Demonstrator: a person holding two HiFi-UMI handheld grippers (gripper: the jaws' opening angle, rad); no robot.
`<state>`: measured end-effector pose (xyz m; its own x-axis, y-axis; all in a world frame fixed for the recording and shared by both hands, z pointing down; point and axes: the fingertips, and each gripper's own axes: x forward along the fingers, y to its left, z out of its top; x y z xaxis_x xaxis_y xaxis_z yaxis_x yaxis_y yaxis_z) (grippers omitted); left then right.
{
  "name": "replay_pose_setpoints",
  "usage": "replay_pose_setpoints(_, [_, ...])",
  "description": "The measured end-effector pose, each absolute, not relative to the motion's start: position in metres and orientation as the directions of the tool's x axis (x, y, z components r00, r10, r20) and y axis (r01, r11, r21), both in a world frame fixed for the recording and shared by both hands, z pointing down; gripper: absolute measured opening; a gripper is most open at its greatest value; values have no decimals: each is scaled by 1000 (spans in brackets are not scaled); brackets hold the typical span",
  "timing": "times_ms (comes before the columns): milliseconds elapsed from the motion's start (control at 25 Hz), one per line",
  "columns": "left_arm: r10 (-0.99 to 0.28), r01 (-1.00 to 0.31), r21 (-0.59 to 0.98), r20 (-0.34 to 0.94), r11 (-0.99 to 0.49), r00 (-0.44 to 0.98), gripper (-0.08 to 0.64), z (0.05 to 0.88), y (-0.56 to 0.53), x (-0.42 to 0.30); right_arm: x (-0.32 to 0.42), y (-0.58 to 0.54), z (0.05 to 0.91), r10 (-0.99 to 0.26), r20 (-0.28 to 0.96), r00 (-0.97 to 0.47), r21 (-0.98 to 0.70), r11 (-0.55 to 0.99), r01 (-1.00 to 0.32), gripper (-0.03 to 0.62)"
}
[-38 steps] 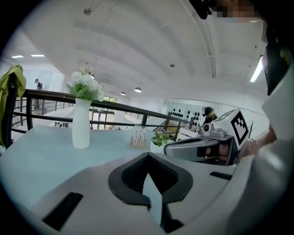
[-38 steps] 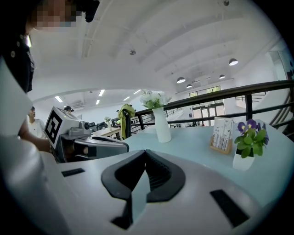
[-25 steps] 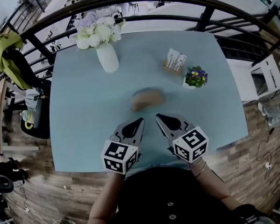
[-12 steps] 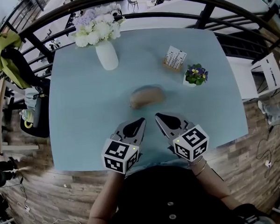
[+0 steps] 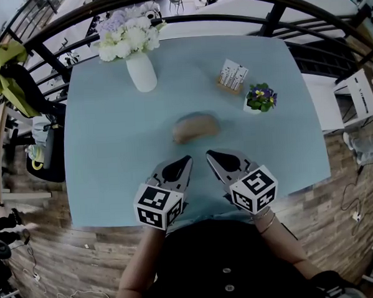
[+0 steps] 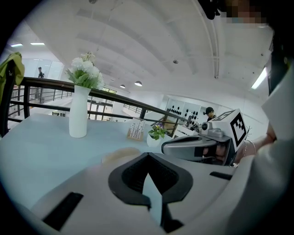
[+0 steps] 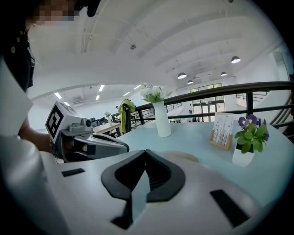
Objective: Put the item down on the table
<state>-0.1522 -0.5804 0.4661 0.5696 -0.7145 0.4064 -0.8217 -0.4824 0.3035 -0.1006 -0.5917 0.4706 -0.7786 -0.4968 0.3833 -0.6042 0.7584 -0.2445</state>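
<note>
Item (image 5: 196,127) lies flat mid-table (image 5: 112,149), long axis left-right, just ahead of both tips and not touching them. It's roughly centred between your hands. Your left gripper (image 5: 187,158) and right gripper (image 5: 209,154) are both fully closed, holding nothing, tilted slightly down over the near edge.

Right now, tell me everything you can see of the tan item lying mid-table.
The tan item is a smooth, rounded oblong, light brown, bread-like or stone-like; blur hides its material. It lies flat, long side across the head view, near the middle of the pale blue table, resting on it alone. The left tool and right tool, both shut, sit nearer the person, clear of it.
</note>
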Motion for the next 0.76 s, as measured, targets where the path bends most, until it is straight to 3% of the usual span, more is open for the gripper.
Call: replay_pose_setpoints(760, [-681, -809, 339, 437, -481, 587, 17, 482, -579, -150, -104, -590, 477, -477, 386, -789, -259, 765, -590, 8])
